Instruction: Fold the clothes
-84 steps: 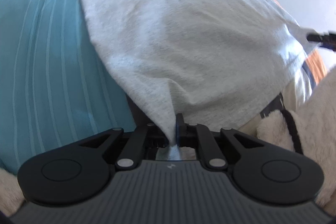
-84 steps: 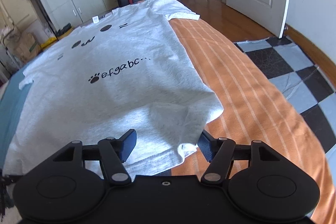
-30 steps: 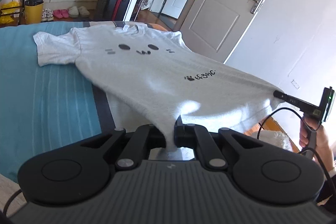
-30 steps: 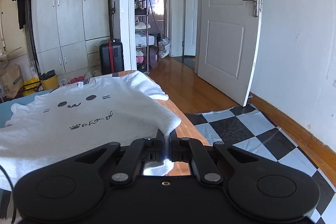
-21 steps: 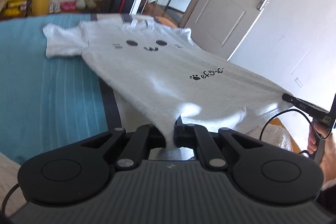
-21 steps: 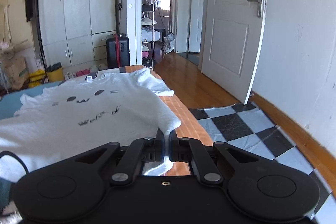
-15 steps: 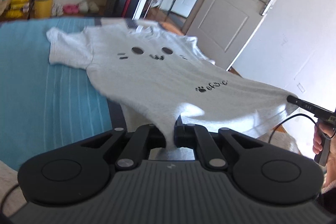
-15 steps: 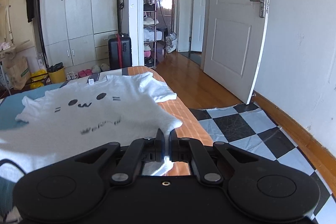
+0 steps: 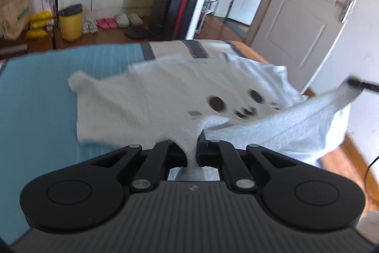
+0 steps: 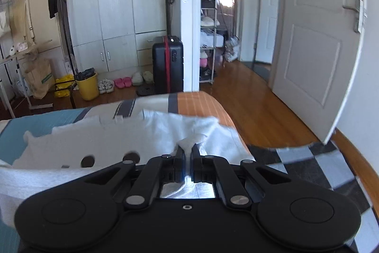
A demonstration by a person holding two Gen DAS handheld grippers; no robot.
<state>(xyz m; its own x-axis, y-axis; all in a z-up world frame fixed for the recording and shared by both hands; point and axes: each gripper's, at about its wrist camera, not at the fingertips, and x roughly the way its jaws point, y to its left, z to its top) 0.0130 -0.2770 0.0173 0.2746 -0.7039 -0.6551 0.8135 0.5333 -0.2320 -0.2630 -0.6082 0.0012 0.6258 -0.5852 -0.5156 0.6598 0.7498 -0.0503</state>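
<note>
A light grey T-shirt (image 9: 146, 106) with a black printed face lies on the bed, its collar end toward the far edge. My left gripper (image 9: 193, 153) is shut on one bottom corner of the shirt. My right gripper (image 10: 187, 153) is shut on the other bottom corner; it also shows as a dark bar, the right gripper (image 9: 362, 84), at the right of the left wrist view. The hem hangs lifted between the two grippers, doubled over the lower half of the T-shirt (image 10: 71, 141). The picture is blurred by motion.
The bed cover is teal (image 9: 35, 98) on the left, orange (image 10: 201, 103) on the right. Beyond the bed stand a black suitcase (image 10: 167, 63), a yellow bin (image 10: 88, 85), shoes and white wardrobes. A white door (image 10: 319, 51) stands open at right over wooden floor and a checkered mat (image 10: 315, 165).
Both grippers have carried the shirt's bottom hem forward toward the collar end. The lower part now folds over the printed front, and the small text print is covered.
</note>
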